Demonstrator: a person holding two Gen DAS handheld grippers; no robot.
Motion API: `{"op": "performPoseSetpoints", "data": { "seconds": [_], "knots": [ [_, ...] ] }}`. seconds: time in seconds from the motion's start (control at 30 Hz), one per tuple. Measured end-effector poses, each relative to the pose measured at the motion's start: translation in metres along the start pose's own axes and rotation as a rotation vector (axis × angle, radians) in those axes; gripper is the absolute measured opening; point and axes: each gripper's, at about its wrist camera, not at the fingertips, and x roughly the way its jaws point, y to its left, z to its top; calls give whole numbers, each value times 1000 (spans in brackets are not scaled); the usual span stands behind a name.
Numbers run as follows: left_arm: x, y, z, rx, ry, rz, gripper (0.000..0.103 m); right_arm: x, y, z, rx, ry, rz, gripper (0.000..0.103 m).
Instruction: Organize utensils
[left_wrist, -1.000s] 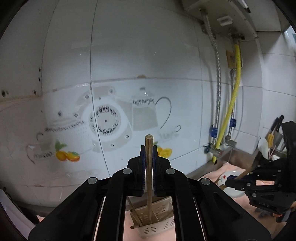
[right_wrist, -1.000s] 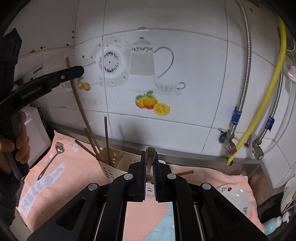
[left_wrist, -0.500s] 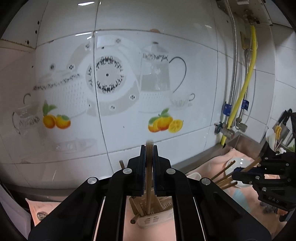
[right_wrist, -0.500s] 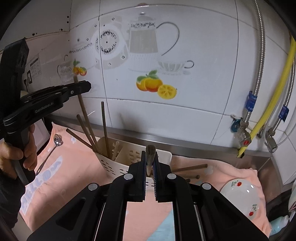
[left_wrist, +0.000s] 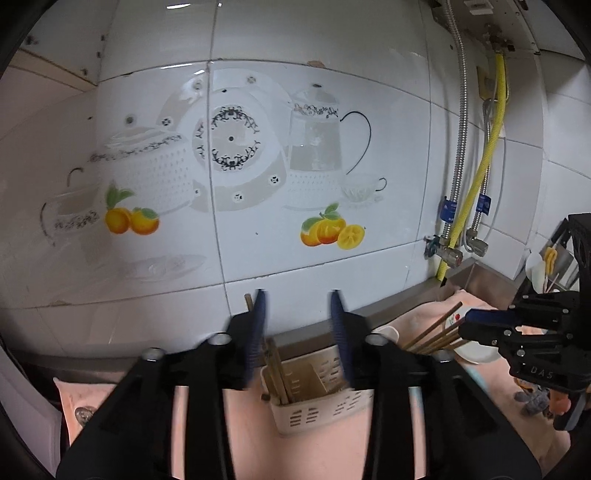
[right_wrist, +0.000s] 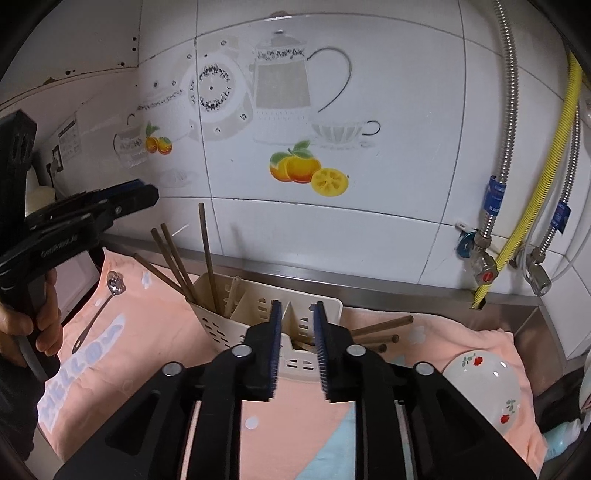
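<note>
A cream slotted utensil caddy (right_wrist: 255, 314) stands on a peach cloth (right_wrist: 155, 332) by the tiled wall. Several brown chopsticks (right_wrist: 207, 258) stand in its left compartment; others (right_wrist: 380, 326) lean out of its right end. My left gripper (left_wrist: 297, 299) hangs just above the caddy (left_wrist: 317, 398). Its jaws are opening, with nothing between them, and chopsticks (left_wrist: 277, 373) stand below. My right gripper (right_wrist: 297, 310) is over the caddy's right compartments, its jaws also opening and empty. A metal spoon (right_wrist: 99, 310) lies on the cloth at the left.
A white flowered bowl (right_wrist: 480, 376) lies on the cloth at the right. A person's hand (right_wrist: 44, 317) holds the left gripper (right_wrist: 125, 199). A yellow hose (right_wrist: 535, 184) and steel hoses with valves hang on the wall at the right. A steel ledge runs behind the caddy.
Both grippers sank toward the caddy, each shut on a chopstick. Their jaws have since parted, and both chopsticks have dropped into the caddy.
</note>
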Motion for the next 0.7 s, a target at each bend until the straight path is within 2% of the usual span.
{"op": "performPoseSetpoints", "data": {
  "seconds": [0.1, 0.5, 0.7],
  "knots": [
    [-11, 2, -8, -5, -2, -2, 45, -8, 5, -6, -4, -13, -5, 26],
    [-58, 9, -49, -33, -26, 37, 88, -29, 30, -40, -1, -43, -11, 50],
    [-80, 8, -70, -25, -38, 61, 98, -33, 44, -64, -2, -35, -14, 61]
  ]
}}
